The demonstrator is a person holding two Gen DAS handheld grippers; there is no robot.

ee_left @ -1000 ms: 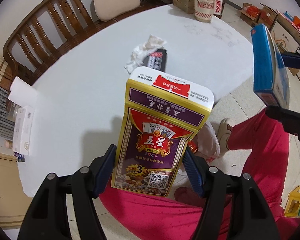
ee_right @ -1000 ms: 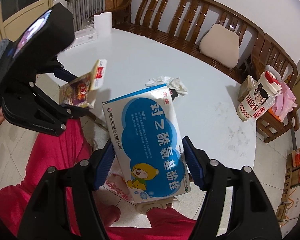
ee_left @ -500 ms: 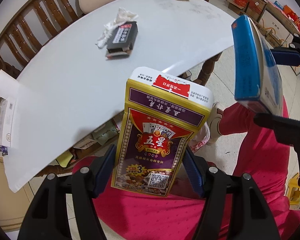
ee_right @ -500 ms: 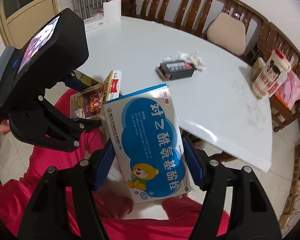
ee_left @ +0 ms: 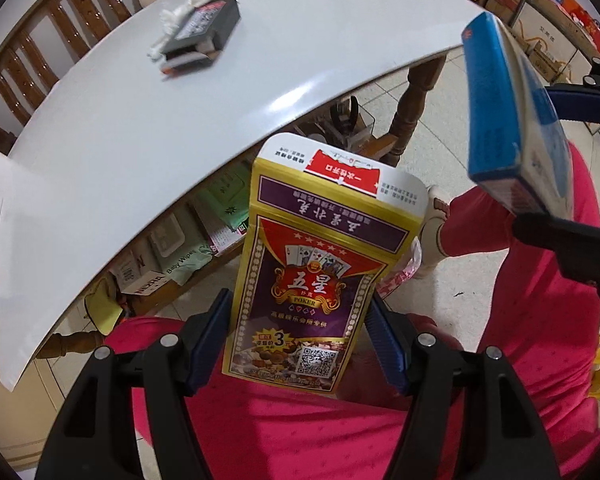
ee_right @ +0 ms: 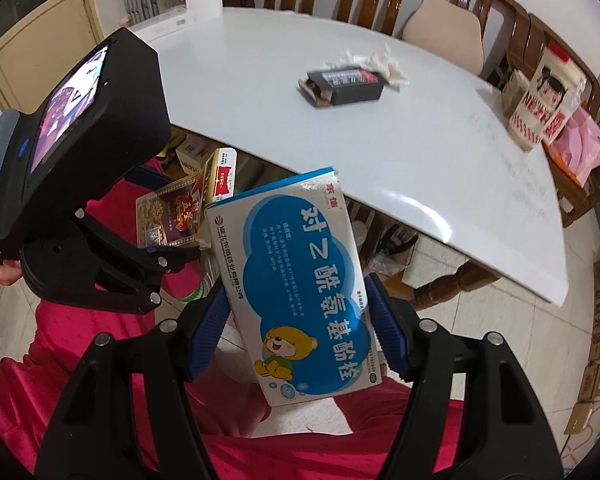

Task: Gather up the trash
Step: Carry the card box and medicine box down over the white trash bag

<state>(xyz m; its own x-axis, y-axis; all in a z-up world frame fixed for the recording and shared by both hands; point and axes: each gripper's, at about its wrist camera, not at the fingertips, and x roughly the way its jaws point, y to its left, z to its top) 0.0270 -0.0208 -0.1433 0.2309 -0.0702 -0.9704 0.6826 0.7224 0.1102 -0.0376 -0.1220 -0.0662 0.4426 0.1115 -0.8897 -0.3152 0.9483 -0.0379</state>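
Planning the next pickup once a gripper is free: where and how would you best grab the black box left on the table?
Grip the black box across its two long sides, coming down from above. It lies flat on the white table, so those sides are exposed. Avoid the open flap end and the far side, where crumpled tissue touches it.

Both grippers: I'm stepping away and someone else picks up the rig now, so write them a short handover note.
Left gripper: shut on the poker card box, held over your lap.
Right gripper: shut on the blue medicine box, also clear of the table.
Done: both boxes lifted off the table.
Left: no bin shows in either view, so find one and drop both boxes. Then return for the black box and the crumpled tissue beside it, both lying on the table.
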